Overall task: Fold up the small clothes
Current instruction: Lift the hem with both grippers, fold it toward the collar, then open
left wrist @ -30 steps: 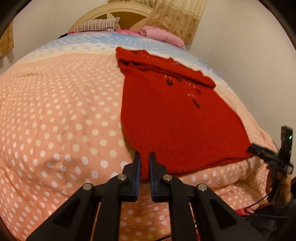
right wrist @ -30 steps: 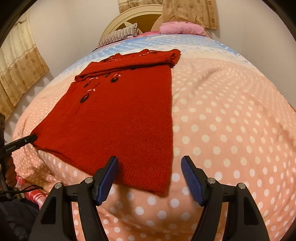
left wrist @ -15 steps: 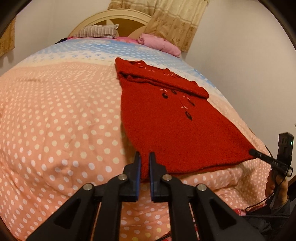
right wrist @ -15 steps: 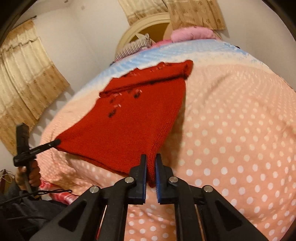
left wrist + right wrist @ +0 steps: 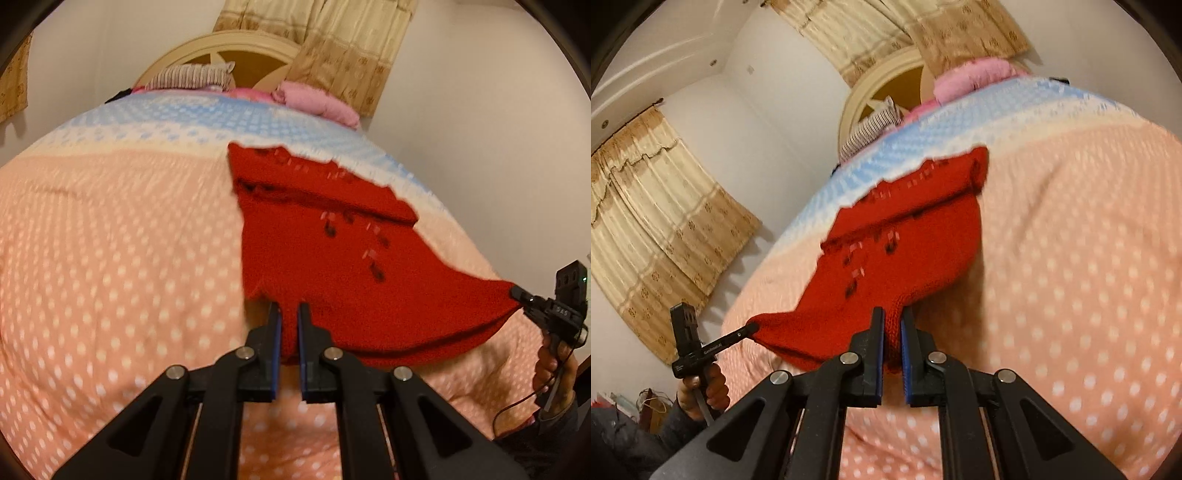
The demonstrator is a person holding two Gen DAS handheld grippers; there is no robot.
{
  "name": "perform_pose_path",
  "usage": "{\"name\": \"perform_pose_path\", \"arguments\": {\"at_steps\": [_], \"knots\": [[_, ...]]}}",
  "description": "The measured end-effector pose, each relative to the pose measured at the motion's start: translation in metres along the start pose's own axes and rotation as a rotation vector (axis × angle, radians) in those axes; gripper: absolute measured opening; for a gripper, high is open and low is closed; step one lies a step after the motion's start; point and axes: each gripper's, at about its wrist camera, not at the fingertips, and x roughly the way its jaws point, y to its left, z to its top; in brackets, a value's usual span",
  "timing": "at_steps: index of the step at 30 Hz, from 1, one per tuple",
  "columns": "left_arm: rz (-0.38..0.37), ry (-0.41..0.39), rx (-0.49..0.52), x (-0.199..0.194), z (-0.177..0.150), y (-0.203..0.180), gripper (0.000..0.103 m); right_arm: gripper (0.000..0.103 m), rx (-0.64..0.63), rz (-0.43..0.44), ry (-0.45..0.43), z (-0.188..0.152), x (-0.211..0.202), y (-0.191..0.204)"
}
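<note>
A red knitted sweater [image 5: 332, 266] with small dark and pale motifs lies on the dotted bedspread, its sleeves folded across the far end. My left gripper [image 5: 289, 314] is shut on the near left corner of its hem. My right gripper [image 5: 892, 319] is shut on the near right hem corner of the sweater [image 5: 897, 251]. Both corners are raised off the bed, so the hem hangs taut between them. Each view shows the other gripper at the far hem corner: the right gripper [image 5: 517, 295] at the right edge, the left gripper [image 5: 751, 326] at the left.
The bed's peach dotted cover [image 5: 110, 258] turns blue-and-white near the headboard [image 5: 221, 48]. A striped pillow [image 5: 192, 75] and a pink pillow [image 5: 314, 101] lie at the head. Curtains [image 5: 657, 206] hang on the walls. A person's hand [image 5: 709, 387] holds the left gripper's handle.
My right gripper went from open around the hem corner to shut on it. Both grippers have risen, lifting the sweater's near edge off the bedspread.
</note>
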Motion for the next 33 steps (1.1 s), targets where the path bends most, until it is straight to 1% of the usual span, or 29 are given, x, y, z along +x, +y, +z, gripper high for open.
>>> {"name": "perform_pose_path", "arguments": {"at_steps": [5, 10, 13, 19, 20, 28, 33], "knots": [[-0.023, -0.037, -0.016, 0.004, 0.030, -0.002, 0.008, 0.007, -0.036, -0.008, -0.064, 0.031, 0.002, 0.010], [-0.014, -0.072, -0.045, 0.012, 0.056, 0.006, 0.008, 0.007, -0.030, 0.006, -0.121, 0.065, 0.011, 0.014], [-0.010, -0.090, -0.070, 0.022, 0.073, 0.012, 0.008, 0.007, -0.043, 0.000, -0.131, 0.084, 0.024, 0.018], [-0.010, -0.090, -0.097, 0.045, 0.110, 0.021, 0.007, 0.007, -0.057, -0.018, -0.145, 0.122, 0.050, 0.020], [-0.016, -0.092, -0.096, 0.049, 0.117, 0.021, 0.007, 0.007, -0.061, -0.020, -0.147, 0.127, 0.052, 0.020], [0.013, -0.125, -0.059, 0.072, 0.165, 0.016, 0.007, 0.007, -0.097, -0.064, -0.164, 0.171, 0.080, 0.021], [0.027, -0.133, -0.050, 0.090, 0.187, 0.014, 0.007, 0.007, -0.090, -0.092, -0.173, 0.197, 0.101, 0.010]]}}
